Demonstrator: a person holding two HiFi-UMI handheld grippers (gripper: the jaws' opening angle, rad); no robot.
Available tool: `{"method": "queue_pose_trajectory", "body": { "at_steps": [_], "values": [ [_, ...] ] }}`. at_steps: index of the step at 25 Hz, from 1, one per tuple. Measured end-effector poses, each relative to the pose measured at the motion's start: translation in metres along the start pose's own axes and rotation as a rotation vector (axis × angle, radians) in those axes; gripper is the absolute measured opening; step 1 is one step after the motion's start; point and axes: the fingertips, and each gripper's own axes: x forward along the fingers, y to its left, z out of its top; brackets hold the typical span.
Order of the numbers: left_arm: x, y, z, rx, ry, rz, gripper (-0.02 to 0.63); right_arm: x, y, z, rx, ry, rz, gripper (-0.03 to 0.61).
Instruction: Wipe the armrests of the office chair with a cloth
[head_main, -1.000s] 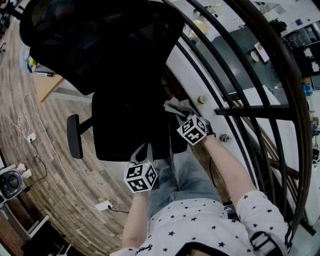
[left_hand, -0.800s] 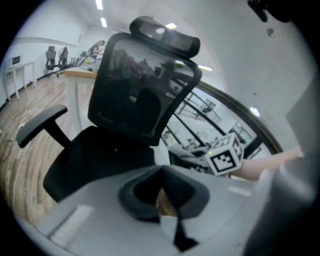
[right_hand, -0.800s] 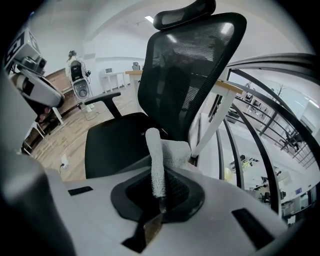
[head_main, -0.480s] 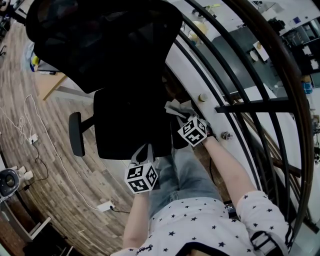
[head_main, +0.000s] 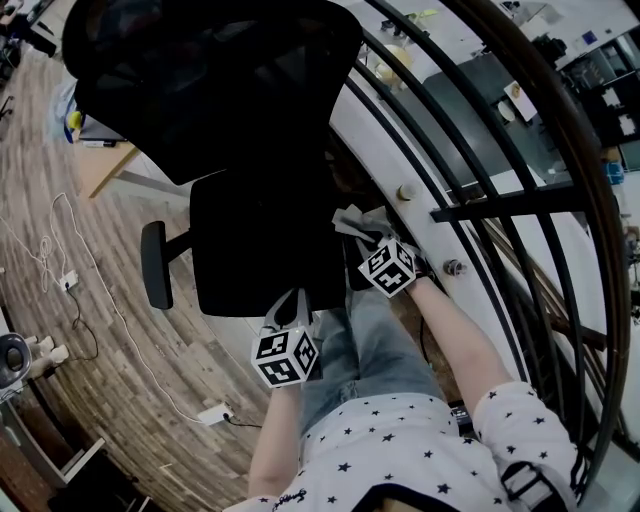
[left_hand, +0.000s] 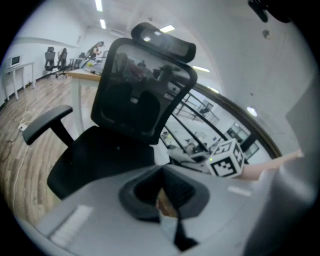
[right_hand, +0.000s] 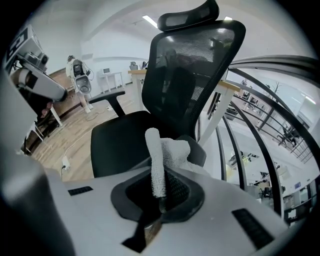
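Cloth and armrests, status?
Right gripper shut on cloth, which is draped at the railing-side armrest. Left gripper shut, empty, by the seat front. Far armrest bare. Railing close on the right, nothing blocking.

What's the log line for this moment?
right tongs: shut on white terry cloth | cloth: at armrest of black mesh office chair | left tongs: shut, empty

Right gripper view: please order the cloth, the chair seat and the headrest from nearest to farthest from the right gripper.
1. Cloth, clamped in its jaws, centre.
2. Chair seat, just beyond, lower left.
3. Headrest, top of frame, behind the seat.
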Motion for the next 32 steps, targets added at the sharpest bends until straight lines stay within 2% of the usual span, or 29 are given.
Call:
{"method": "queue_pose_trajectory", "body": {
  "at_steps": [32],
  "values": [
    [-0.023, -0.014, -0.024, 0.06, 0.002, -0.054, 0.008, -0.03, 0.066, -0.043, 0.05, 0.005, 0.009, 0.025]
  ]
}}
